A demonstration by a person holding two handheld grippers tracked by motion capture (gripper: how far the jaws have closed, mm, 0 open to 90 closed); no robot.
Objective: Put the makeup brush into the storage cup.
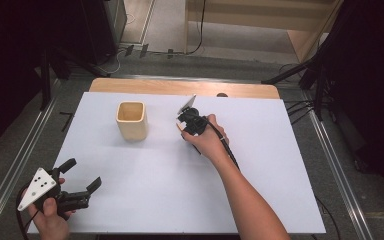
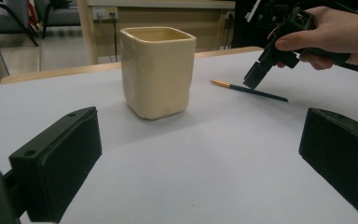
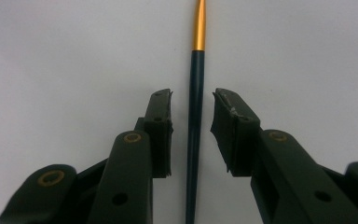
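My right gripper's point(image 3: 192, 130) jaws stand narrow on either side of the paintbrush point(image 3: 196, 107), with a slim gap left at each pad, so nothing is gripped yet. The paintbrush lies flat on the white table point(image 1: 260, 165), just to the right of the cream cup point(image 1: 131, 120), its gold ferrule toward the cup. My left gripper point(image 1: 86, 175) rests well in front of the cup, jaws spread wide and holding nothing.
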